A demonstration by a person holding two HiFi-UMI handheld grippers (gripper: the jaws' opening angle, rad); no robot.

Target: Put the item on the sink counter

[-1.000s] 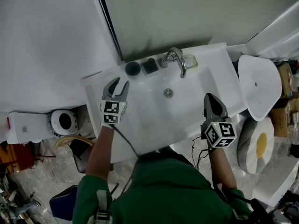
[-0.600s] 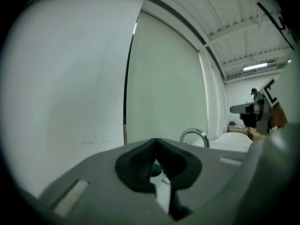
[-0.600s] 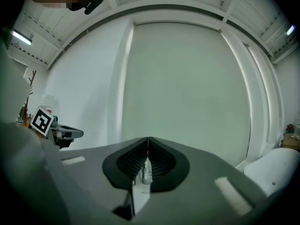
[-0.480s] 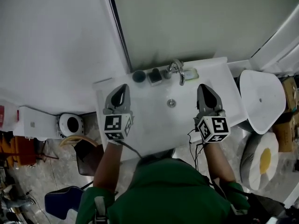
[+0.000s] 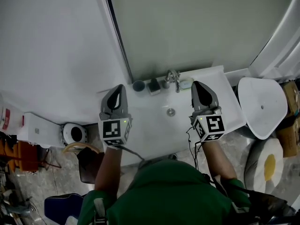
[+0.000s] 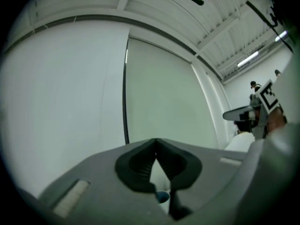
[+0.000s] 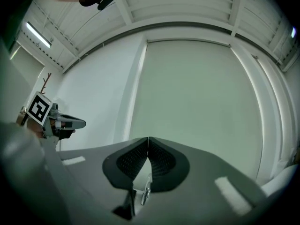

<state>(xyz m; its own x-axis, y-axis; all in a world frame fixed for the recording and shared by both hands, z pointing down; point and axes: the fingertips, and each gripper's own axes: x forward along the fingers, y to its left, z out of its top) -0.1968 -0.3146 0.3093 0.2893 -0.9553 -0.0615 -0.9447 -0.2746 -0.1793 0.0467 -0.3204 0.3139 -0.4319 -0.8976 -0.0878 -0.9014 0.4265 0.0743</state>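
The white sink counter [image 5: 145,139] lies below both grippers in the head view. At its back edge, left of the faucet [image 5: 172,78], stand a dark round cup [image 5: 138,86] and a dark square item [image 5: 153,86]. A pale soap bar [image 5: 186,84] lies right of the faucet. My left gripper [image 5: 120,87] is held above the counter's left part, shut and empty. My right gripper [image 5: 196,84] hovers over the right part, shut and empty too. In the left gripper view the closed left gripper [image 6: 156,142] faces the wall. The right gripper [image 7: 148,139] also points at the wall.
A white wall and a pale green panel [image 5: 187,27] rise behind the sink. A white toilet lid [image 5: 261,107] stands to the right, with a yellow and white cushion [image 5: 268,165] below it. Left of the sink sit a white round object [image 5: 74,133] and floor clutter.
Both grippers have lifted away from the counter and now point level at the wall. The left jaws, open a second ago beside the dark cup, have closed with nothing in them.
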